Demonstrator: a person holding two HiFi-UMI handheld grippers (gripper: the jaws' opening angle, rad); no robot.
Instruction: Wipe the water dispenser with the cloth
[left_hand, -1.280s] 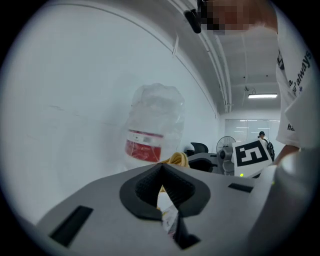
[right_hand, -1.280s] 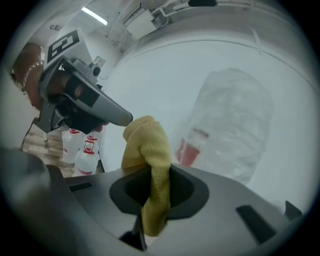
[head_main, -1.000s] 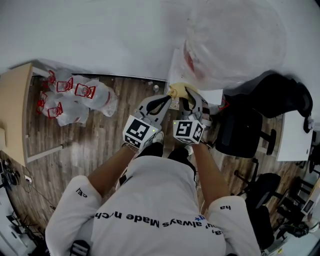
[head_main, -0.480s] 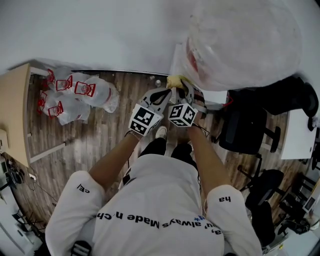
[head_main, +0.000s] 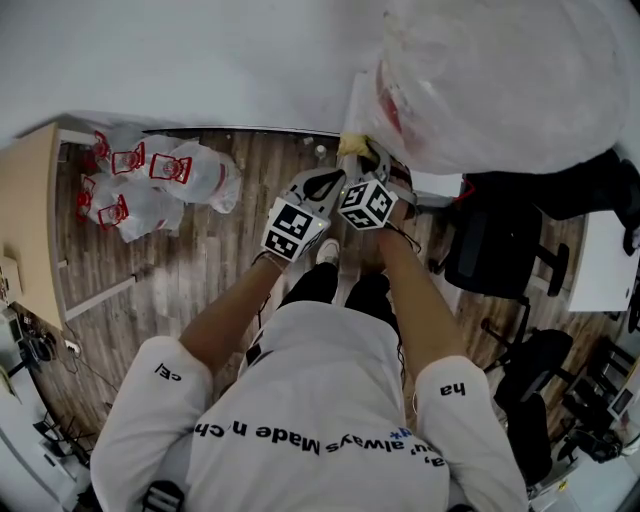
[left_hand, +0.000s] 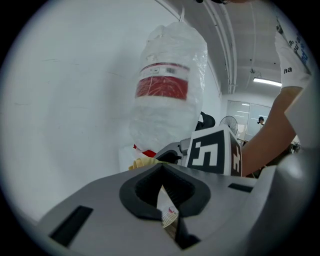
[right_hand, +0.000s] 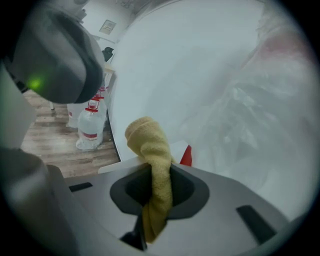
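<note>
The water dispenser (head_main: 436, 186) stands against the white wall, with a plastic-wrapped water bottle (head_main: 500, 80) on top. My right gripper (head_main: 372, 160) is shut on a rolled yellow cloth (head_main: 352, 143) at the dispenser's near left corner. In the right gripper view the cloth (right_hand: 150, 150) sticks out past the jaws of the right gripper (right_hand: 157, 172), by the dispenser's white edge (right_hand: 120, 162) and the bottle (right_hand: 260, 110). My left gripper (head_main: 335, 180) sits just left of the right one, jaws together. In its own view the left gripper (left_hand: 162, 172) faces the bottle (left_hand: 167, 100).
Several bagged water bottles (head_main: 150, 185) lie on the wood floor at the left, seen also as bottles (right_hand: 90, 131) in the right gripper view. A wooden desk (head_main: 25, 220) is at the far left. A black office chair (head_main: 495, 245) and a white table (head_main: 605, 265) stand at the right.
Both grippers have moved forward towards the dispenser and closer together. The cloth travelled with the right gripper up to the dispenser's corner.
</note>
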